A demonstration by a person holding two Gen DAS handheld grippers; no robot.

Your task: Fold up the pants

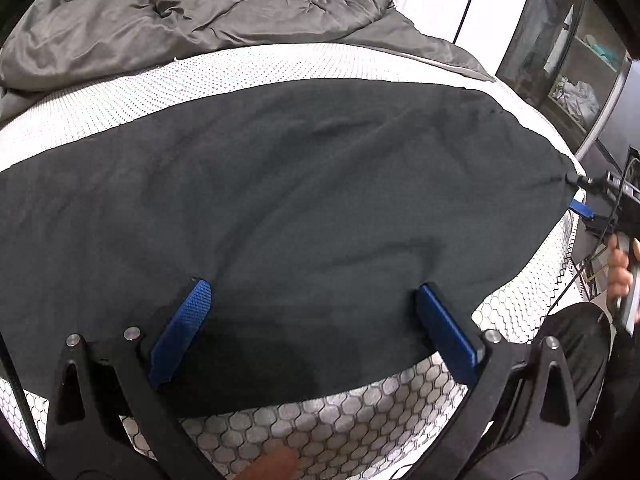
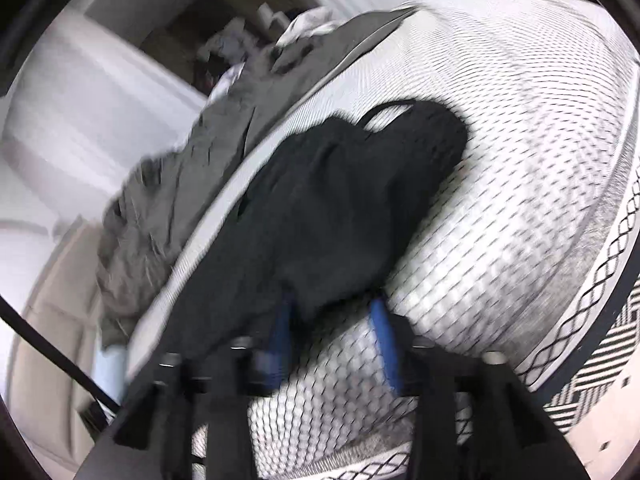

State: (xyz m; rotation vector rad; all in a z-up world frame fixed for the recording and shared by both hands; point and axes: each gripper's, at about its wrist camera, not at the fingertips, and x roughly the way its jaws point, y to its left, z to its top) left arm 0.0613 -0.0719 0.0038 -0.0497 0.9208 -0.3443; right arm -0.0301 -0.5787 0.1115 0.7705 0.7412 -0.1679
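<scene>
**Dark pants spread on the mattress, both grippers at its near edge**

Through the left wrist camera we see the dark pants (image 1: 280, 184) spread flat across the white mattress (image 1: 120, 92), covering most of its near half and reaching down to the mattress's front edge, where the honeycomb-patterned side panel begins. Behind the pants, on the far part of the mattress, lies a crumpled grey duvet (image 1: 192, 12). Our left gripper (image 1: 316, 316) hangs over the pants' near hem with its jaws spread wide; the blue pads (image 1: 184, 328) stand well apart and nothing is pinched between them. At the mattress's right-hand corner we catch the right gripper (image 1: 578, 196), its blue finger just beside the tip of the pants, and the right hand (image 1: 620, 272) gripping its handle. A glass-fronted cabinet (image 1: 560, 48) stands beyond that corner.

The right wrist camera is blurred by motion. Here the pants (image 2: 340, 208) run away from us along the mattress (image 2: 520, 140), with the grey duvet (image 2: 168, 200) past the mattress's far edge. Our right gripper (image 2: 332, 320) has its jaws about half open, and a corner of the pants hangs between the two blue fingers (image 2: 384, 336). Whether the left finger still touches cloth, we cannot tell. A patterned rug (image 2: 592, 392) lies beside the mattress's base.
</scene>
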